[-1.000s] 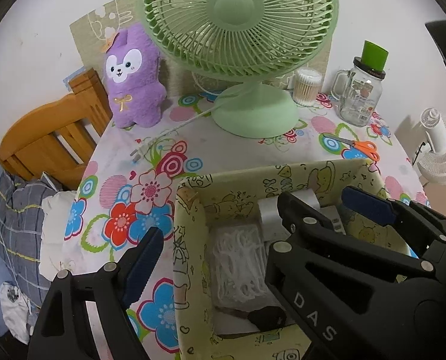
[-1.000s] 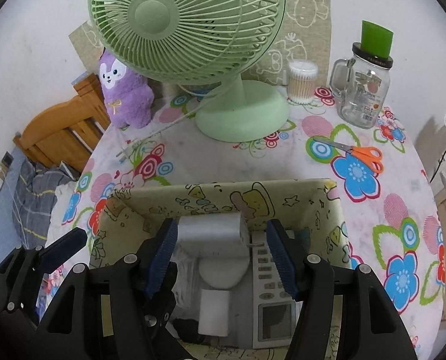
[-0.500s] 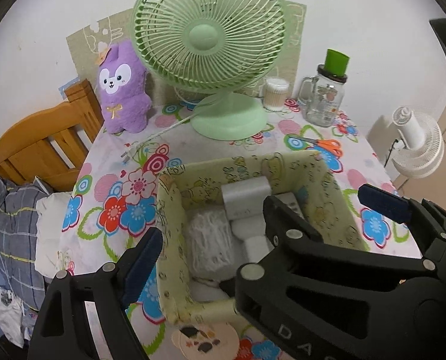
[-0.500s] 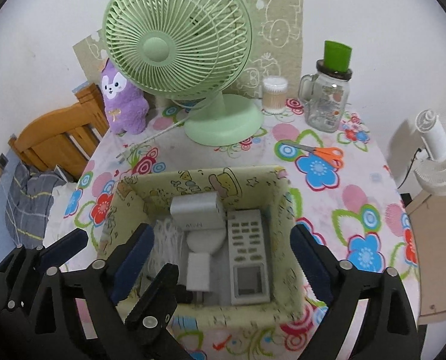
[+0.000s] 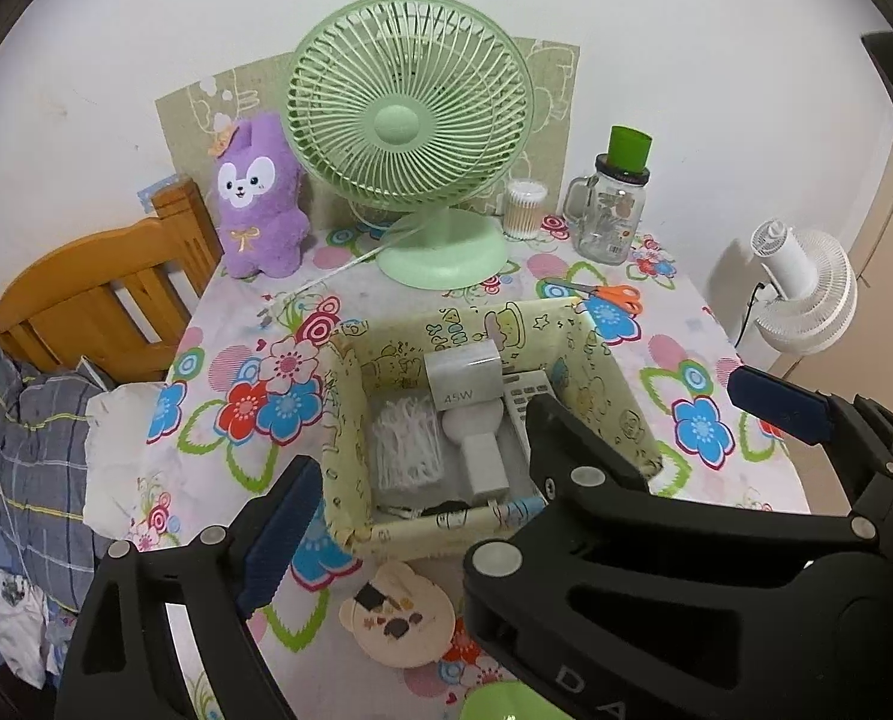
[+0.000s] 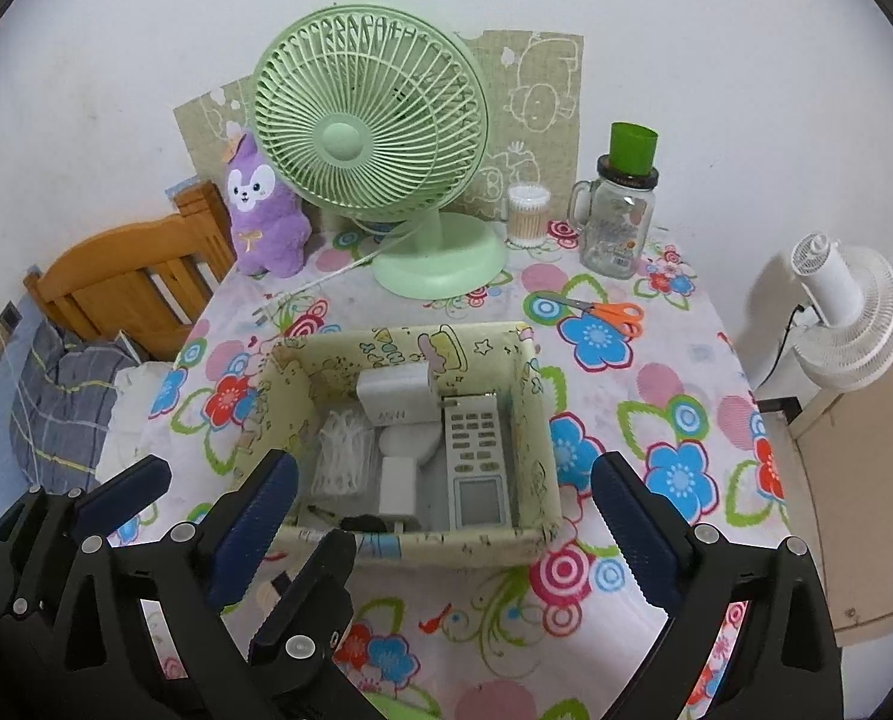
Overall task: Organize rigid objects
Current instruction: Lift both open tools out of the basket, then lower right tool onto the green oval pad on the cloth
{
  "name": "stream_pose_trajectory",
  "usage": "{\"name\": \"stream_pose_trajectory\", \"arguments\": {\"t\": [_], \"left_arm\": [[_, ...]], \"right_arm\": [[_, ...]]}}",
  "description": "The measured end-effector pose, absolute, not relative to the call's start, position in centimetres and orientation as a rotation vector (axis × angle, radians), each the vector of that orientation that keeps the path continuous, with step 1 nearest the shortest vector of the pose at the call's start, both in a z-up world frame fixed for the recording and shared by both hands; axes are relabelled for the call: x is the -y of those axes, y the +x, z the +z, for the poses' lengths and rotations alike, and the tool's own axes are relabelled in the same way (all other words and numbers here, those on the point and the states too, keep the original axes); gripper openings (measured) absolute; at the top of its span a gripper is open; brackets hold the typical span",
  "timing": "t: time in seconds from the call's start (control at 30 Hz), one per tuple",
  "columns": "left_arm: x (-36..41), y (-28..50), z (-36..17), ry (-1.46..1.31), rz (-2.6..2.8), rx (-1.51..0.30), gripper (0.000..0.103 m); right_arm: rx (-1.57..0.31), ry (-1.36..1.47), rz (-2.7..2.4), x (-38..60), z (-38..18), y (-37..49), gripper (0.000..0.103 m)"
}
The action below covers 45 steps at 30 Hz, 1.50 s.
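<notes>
A yellow cartoon-print box stands on the flowered table. Inside it lie a white 45W charger, a grey remote control, a bag of white picks, a small white plug and a dark item at the front wall. My right gripper hovers above the box's near side. Its jaws are opening wide, with nothing between the pads. My left gripper is open beside it on the left and holds nothing. The right gripper's body hides its right finger.
Behind the box are a green desk fan, a purple plush, a swab jar, a glass mug jar with a green cup and orange scissors. A bear-shaped dish lies in front. A wooden headboard is on the left, a white floor fan on the right.
The right gripper opened and let go of the white charger, which now rests in the box. Both grippers drew back and up, away from the box.
</notes>
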<state>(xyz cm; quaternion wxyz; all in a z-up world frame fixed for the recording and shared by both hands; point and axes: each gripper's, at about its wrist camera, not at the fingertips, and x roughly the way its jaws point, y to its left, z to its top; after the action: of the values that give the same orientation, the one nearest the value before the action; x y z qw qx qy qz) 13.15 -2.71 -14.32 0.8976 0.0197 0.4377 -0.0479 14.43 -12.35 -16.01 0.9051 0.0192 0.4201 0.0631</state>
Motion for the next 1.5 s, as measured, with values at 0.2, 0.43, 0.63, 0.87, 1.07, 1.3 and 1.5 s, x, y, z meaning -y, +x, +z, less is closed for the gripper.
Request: {"name": "stream_pose_trajectory", "arguments": {"t": [0.2,0.43,0.63,0.87,1.07,1.3,1.5], "left_arm": [[2.7,11.3,-13.4,0.034,-0.109,-0.894,0.093],[2.6,9.4,-12.6,0.040,-0.112,-0.876,0.096],[2.6,8.0,-12.7,0.056,-0.124,-0.888,0.097],[2.5,6.6,-13.3,0.051,-0.130,-0.903,0.097],[2.2,5.4,-14.2,0.050,-0.139,-0.904,0.097],[1.5,4.2,-16.2,0.072,-0.165,-0.918,0.097],[1.0,3.1,-18.2,0.098,-0.193,-0.926,0.097]], "right_arm": [[-0.872,0.041,0.105,12.4,-15.0,12.3,0.100],[-0.849,0.042,0.079,12.5,-14.0,9.9,0.100],[-0.853,0.054,0.063,12.7,-14.3,8.3,0.100],[-0.871,0.054,0.051,12.5,-15.0,6.8,0.100],[-0.867,0.049,0.046,12.2,-15.7,5.8,0.100],[-0.878,0.070,0.022,11.7,-17.9,4.2,0.100],[-0.904,0.093,0.000,11.1,-20.2,3.0,0.100]]}}
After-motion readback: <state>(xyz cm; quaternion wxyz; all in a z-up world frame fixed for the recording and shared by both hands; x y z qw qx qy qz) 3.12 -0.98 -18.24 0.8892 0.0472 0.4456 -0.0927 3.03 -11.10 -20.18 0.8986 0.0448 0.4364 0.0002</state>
